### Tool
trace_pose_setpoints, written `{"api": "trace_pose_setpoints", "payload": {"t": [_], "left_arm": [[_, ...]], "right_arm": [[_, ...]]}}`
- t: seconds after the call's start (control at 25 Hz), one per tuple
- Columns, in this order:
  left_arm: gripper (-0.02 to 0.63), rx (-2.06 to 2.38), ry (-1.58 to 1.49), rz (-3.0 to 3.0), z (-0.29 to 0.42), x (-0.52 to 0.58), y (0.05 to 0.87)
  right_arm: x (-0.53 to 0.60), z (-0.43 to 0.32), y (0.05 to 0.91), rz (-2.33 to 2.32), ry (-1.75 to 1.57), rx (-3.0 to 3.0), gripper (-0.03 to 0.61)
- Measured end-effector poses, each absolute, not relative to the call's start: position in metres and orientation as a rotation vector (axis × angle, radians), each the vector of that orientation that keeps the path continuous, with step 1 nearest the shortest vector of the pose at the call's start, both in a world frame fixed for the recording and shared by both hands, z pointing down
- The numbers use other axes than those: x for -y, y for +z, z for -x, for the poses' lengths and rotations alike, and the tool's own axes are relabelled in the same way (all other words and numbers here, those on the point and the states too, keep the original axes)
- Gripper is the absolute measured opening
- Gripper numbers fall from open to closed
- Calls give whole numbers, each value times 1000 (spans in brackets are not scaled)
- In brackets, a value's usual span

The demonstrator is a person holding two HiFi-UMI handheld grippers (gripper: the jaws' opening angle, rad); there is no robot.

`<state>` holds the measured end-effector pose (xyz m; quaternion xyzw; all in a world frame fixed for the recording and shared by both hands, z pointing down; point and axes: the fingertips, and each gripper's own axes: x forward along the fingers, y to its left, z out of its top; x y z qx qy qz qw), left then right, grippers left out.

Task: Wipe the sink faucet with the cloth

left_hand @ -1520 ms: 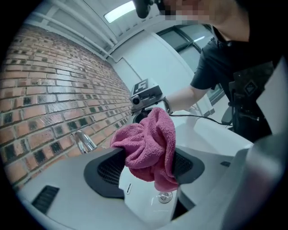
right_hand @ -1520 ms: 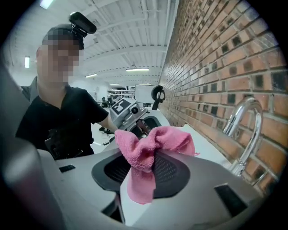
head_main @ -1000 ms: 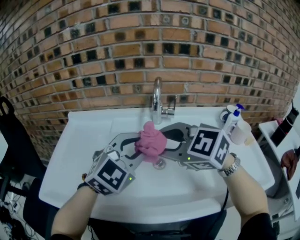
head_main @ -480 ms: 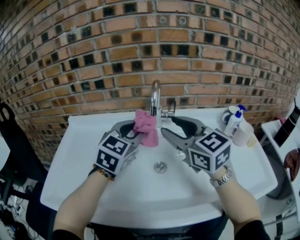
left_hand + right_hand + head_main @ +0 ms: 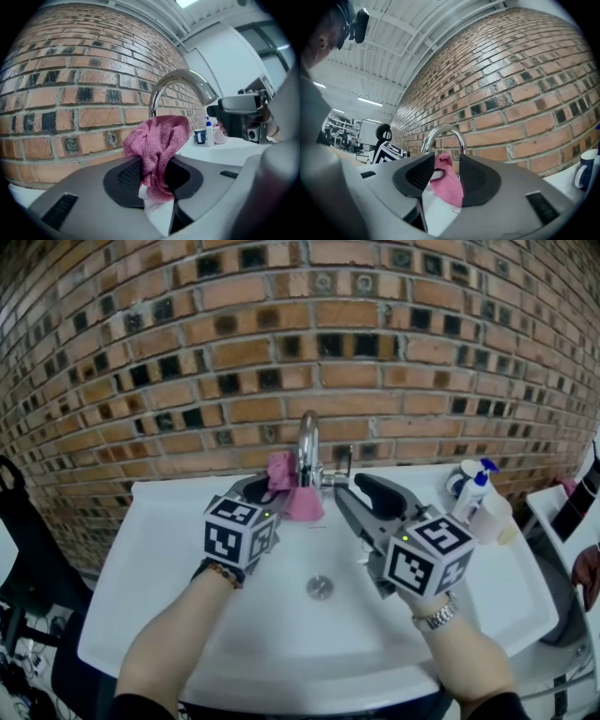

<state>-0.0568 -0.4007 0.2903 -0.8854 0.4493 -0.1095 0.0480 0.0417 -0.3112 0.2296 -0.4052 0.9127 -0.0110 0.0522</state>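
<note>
1. Gripping the pink cloth point(image 5: 298, 495), the left tongs point(image 5: 267, 487) are clamped on its lower part. The rest of the cloth bunches up above the pads.
2. The cloth sits against the lower stem of the chrome faucet point(image 5: 307, 439), on its left side, at the back edge of the white sink point(image 5: 178, 559).
3. The right tongs point(image 5: 349, 489) hold nothing. Their jaws stand apart and are closing, with no pad pressing on anything. They hover just right of the faucet, tips toward it. In the right gripper view, the cloth and the faucet's curved spout show through the gap, beyond the jaws.
4. Both hands are over the basin, and the drain point(image 5: 320, 588) lies below and between them.
5. A white pump bottle with a blue top point(image 5: 473, 487), a blue mug point(image 5: 457, 480) and a pale cup point(image 5: 495, 514) stand close together on the sink's rear right corner.
6. A brick wall point(image 5: 394, 352) rises directly behind the faucet.
</note>
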Motion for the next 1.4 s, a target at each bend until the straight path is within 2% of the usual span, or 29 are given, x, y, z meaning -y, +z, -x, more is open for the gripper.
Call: {"api": "trace_pose_setpoints", "payload": {"t": [0.28,0.52,0.76,1.4], "left_arm": [[112,-1328,-110,2625,71,376,248],[112,-1077,91,2583,68,319,213],[114,-964,63,2577,49,313,199],[106,-1071,53,2548,37,359,161]], "right_arm": [[313,-42,230,1226,-34,-2776,176],[311,-41,230,1228,-24,-2777,176],[308,-40,229,1223,-17,-2773,176],[311,-38,229,1200,-24,-2787,176]]}}
